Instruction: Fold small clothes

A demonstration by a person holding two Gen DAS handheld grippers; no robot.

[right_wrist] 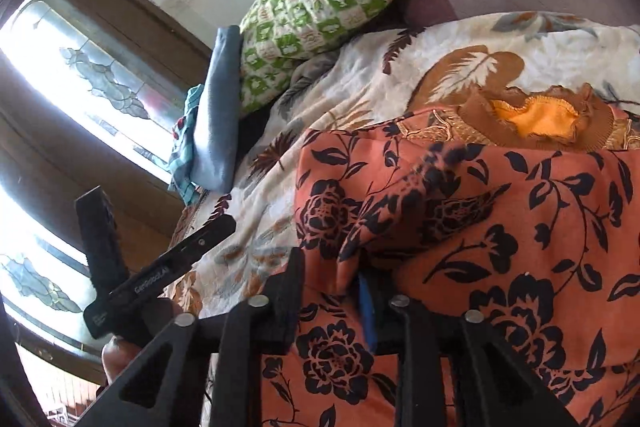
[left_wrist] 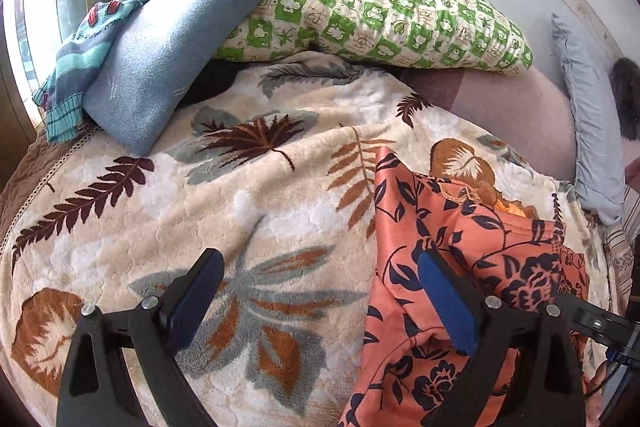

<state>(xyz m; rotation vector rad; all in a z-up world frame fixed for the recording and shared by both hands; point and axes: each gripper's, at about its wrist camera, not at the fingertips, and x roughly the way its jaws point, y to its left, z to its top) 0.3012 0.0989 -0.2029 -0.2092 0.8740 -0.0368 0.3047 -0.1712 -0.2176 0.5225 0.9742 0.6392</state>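
In the left wrist view the left gripper [left_wrist: 320, 291] has its jaws wide apart with nothing between them; under the gap there is only the leaf-print blanket [left_wrist: 224, 203]. The orange floral garment [left_wrist: 460, 227] lies at about 4 o'clock, and the right finger stands in front of its edge, so I cannot tell if the pad touches the cloth. The bottom of the garment is cut off by the frame. At 11 o'clock a blue sweater [left_wrist: 168, 55] leans on a striped knit [left_wrist: 84, 55] and a green checked pillow [left_wrist: 384, 15]; a dark thing under the sweater is too shaded to name. In the right wrist view the right gripper [right_wrist: 328, 291] has its jaws partly apart, and a fold of the garment [right_wrist: 500, 211] hangs down into the gap. The fold hides the right pad almost fully and is blurred, so a real pinch is not visible. At 2 o'clock a yellow cloth [right_wrist: 536, 119] with a brown border looks out from behind the garment; most of it is covered. At 8 o'clock stands the other gripper, tilted, before a bright window [right_wrist: 100, 83].
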